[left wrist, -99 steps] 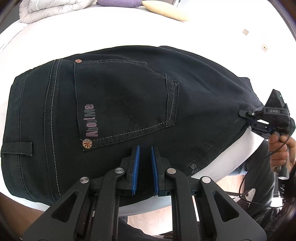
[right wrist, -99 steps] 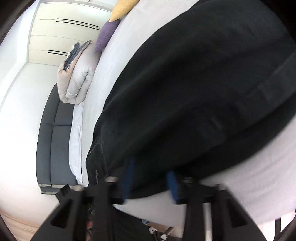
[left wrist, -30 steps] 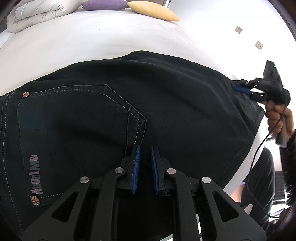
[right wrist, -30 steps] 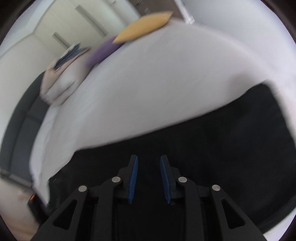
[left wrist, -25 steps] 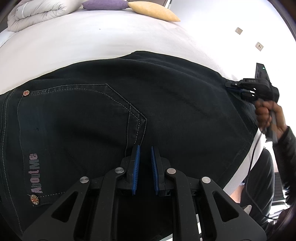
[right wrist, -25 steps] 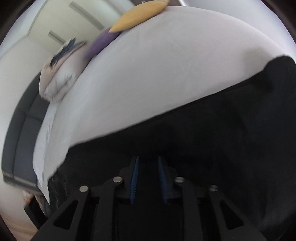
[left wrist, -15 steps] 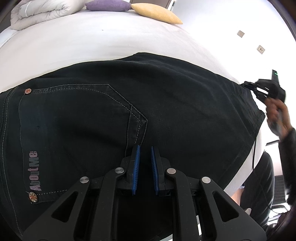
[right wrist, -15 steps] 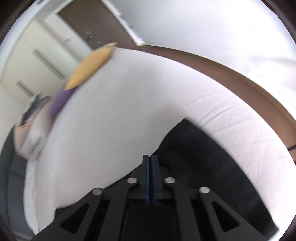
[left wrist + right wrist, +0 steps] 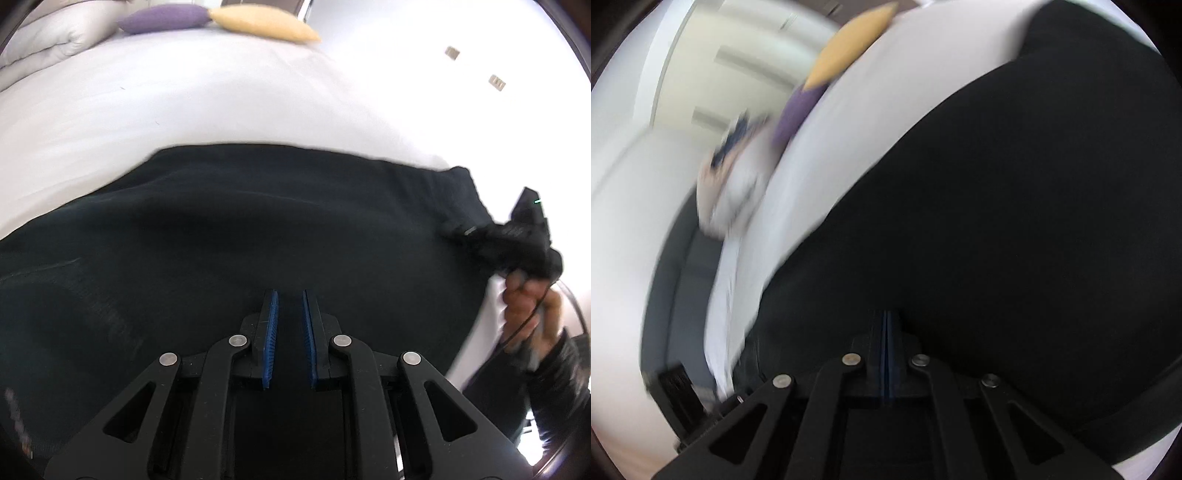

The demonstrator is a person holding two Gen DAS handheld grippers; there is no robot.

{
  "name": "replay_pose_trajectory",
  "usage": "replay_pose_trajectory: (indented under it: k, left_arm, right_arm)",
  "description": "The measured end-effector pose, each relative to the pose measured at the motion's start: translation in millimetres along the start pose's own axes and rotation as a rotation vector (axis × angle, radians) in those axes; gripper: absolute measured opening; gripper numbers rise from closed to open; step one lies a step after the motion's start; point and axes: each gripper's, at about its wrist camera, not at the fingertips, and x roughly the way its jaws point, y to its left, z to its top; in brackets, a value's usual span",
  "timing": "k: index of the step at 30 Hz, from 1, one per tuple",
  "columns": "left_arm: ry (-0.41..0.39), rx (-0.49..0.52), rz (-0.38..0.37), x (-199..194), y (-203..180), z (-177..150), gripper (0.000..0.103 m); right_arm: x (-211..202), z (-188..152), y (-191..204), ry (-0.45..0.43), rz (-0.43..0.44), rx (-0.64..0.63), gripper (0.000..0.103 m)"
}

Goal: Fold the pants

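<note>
Black pants (image 9: 295,221) lie spread across the white bed (image 9: 184,92). My left gripper (image 9: 288,299) hovers over their near middle, its blue pads a narrow slit apart with no cloth seen pinched. At the pants' right end a hand (image 9: 524,306) holds my right gripper (image 9: 458,230), whose tip is at the cloth's corner. In the right wrist view its jaws are closing, the pads of the right gripper (image 9: 888,317) pressed together at the edge of the pants (image 9: 1015,221). The pinched cloth itself is hidden.
A yellow pillow (image 9: 262,24), a purple pillow (image 9: 162,16) and a folded white duvet (image 9: 44,40) sit at the bed's far end. A dark grey sofa (image 9: 683,277) stands beyond the bed. The person's dark sleeve (image 9: 561,387) is at the right.
My right gripper went from open to fully closed at the pants' right corner and rolled. My left gripper slid right along the pants, so the back pocket left the view.
</note>
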Motion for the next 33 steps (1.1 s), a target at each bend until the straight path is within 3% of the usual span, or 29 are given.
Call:
replay_pose_trajectory:
  k: [3,6,9,11,13,17,20,23,26,29,33]
  left_arm:
    - [-0.013,-0.045,-0.051,3,17,0,0.013]
    - [-0.041,-0.089,-0.026,-12,43,-12,0.013]
    - [-0.085,-0.196,-0.015,-40,84,-32,0.013]
    - [-0.112,-0.229,-0.014,-55,97,-41,0.013]
    - [-0.144,-0.239,0.05,-73,101,-40,0.013]
    - [-0.241,-0.22,-0.113,-83,76,-16,0.013]
    - [-0.223,-0.155,-0.184,-57,47,7,0.013]
    - [-0.135,-0.098,-0.113,-22,36,19,0.013]
    - [-0.091,-0.155,-0.068,-15,69,14,0.013]
    - [-0.14,-0.274,-0.096,-29,124,-2,0.013]
    - [-0.213,-0.403,-0.142,-50,188,-17,0.013]
  right_arm:
    - [-35,30,-35,-0.134,-0.062,0.042,0.0]
    - [-77,64,-64,-0.259,-0.161,0.034,0.0]
    - [-98,78,-67,-0.319,-0.257,0.029,0.0]
    - [-111,74,-67,-0.343,-0.255,0.072,0.009]
    - [-112,59,-49,-0.33,-0.183,0.051,0.009]
    - [-69,16,23,-0.18,-0.001,-0.111,0.01]
    - [3,-21,83,-0.018,0.129,-0.173,0.01]
    - [62,-40,113,0.073,0.124,-0.19,0.01]
    - [97,-20,104,0.104,0.042,-0.155,0.009]
    - [85,-9,71,0.049,0.033,-0.054,0.0]
    - [54,35,20,-0.072,0.009,0.078,0.0]
